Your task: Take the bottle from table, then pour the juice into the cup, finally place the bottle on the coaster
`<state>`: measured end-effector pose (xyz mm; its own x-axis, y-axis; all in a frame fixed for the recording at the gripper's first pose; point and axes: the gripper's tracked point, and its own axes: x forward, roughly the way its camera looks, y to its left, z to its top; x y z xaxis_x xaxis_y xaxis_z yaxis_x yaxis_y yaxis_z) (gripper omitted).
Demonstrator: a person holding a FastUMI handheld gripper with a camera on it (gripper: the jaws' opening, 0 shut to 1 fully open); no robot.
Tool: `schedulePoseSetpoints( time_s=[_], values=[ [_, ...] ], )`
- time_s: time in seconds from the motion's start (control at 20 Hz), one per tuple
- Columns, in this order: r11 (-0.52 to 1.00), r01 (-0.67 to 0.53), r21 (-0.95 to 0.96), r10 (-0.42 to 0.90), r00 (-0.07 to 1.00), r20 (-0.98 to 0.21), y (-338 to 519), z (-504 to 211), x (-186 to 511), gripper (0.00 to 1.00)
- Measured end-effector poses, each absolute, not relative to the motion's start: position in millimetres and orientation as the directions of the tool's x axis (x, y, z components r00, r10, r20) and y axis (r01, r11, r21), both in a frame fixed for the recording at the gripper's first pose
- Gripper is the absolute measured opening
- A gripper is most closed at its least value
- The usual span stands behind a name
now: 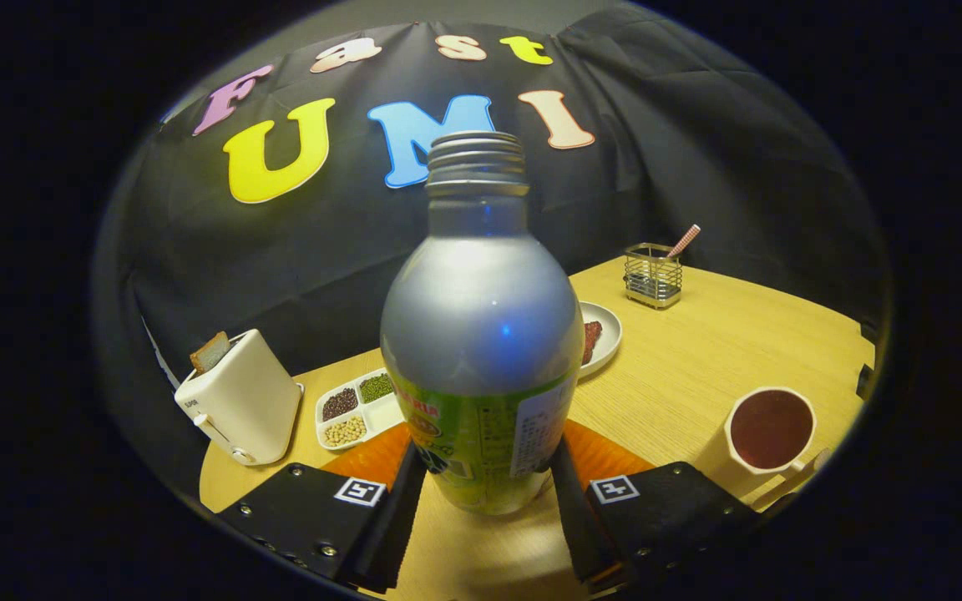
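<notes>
A silver bottle (481, 334) with a green label and an uncapped threaded neck stands upright between my fingers. My gripper (485, 467) is shut on its lower body, one finger pressing each side. An orange coaster (377, 459) lies on the wooden table just behind the bottle's base, showing on both sides of it. I cannot tell whether the bottle's bottom touches the coaster or the table. A white cup (769, 430) holding dark juice stands to the right of my right finger.
A white toaster (239, 409) with a bread slice stands at the left. A divided tray of beans (360, 409) sits beside it. Beyond the bottle are a plate (606, 338) with red food and a wire holder (652, 275) with a straw.
</notes>
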<state>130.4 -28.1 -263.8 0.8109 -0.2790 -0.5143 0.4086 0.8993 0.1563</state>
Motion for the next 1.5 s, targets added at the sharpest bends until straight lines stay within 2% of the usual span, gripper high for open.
schedulePoseSetpoints(
  time_s=[0.7, 1.5],
  values=[
    [0.925, 0.371, 0.082, -0.267, 0.788, -0.555, -41.9, -331.5, 167.6, 0.78],
    [0.933, 0.353, 0.074, -0.249, 0.780, -0.575, -34.6, -324.3, 152.5, 0.85]
  ],
)
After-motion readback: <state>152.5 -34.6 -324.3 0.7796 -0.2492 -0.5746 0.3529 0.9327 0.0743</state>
